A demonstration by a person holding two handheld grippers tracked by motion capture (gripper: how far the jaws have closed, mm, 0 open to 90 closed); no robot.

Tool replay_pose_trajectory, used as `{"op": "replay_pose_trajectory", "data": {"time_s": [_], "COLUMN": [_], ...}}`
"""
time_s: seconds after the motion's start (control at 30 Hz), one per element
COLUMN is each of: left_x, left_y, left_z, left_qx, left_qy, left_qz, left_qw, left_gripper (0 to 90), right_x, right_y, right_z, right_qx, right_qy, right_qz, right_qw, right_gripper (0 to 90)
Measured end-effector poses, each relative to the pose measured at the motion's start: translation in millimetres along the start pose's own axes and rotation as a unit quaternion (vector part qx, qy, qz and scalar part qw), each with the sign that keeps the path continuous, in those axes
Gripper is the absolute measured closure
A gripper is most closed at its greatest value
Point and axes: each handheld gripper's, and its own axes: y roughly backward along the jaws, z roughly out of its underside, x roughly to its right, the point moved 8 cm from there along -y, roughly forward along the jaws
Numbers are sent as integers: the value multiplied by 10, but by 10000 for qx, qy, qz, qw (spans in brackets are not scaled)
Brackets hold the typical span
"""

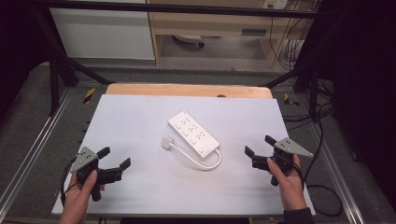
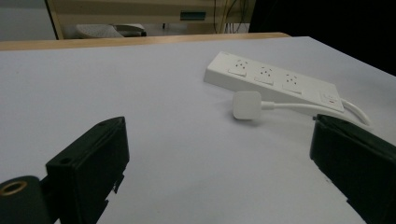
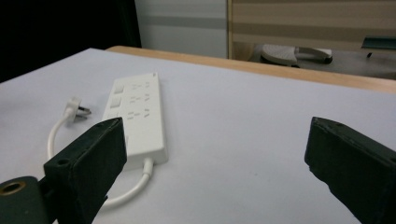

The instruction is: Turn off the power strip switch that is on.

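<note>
1. While you hold a gripper in each hand at the near edge of the table (image 1: 140, 196), both sit with their jaws spread wide and nothing between them.
2. Your left gripper (image 1: 115, 157) hangs over the near left part of the white tabletop, your left hand (image 1: 80, 193) wrapped around its handle, its jaws angled toward the middle.
3. Your right gripper (image 1: 257, 146) is at the near right, held by your right hand (image 1: 287, 184), its jaws turned inward toward the centre.
4. In the left gripper view, the released jaws frame bare tabletop, and the white plug (image 2: 246, 105) lies just beyond them.
5. Farther in, near the middle of the table, the white power strip (image 1: 193, 134) lies flat and diagonal, well apart from both grippers.
6. Its white cord (image 1: 201, 164) loops from the near end of the strip round to the plug (image 1: 167, 142), which rests just beside the strip on its left.
7. Beyond the white surface, a strip of wooden edge (image 1: 187, 90) runs along the far side.
</note>
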Motion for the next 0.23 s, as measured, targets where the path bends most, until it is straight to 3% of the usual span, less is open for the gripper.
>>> {"op": "replay_pose_trajectory", "data": {"time_s": [0.1,0.23], "left_x": [4,6], "left_y": [0,-7], "left_z": [1,7], "left_qx": [-2,-27], "left_qy": [6,-2], "left_qz": [6,6], "left_qw": [10000,10000], "left_gripper": [47,47], "right_x": [4,31], "right_y": [-46,-132], "right_z": [94,293], "right_qx": [-168,-596], "right_qy": [49,67], "right_qz": [-11,-25], "right_qw": [9998,9982], "right_gripper": [52,41]}}
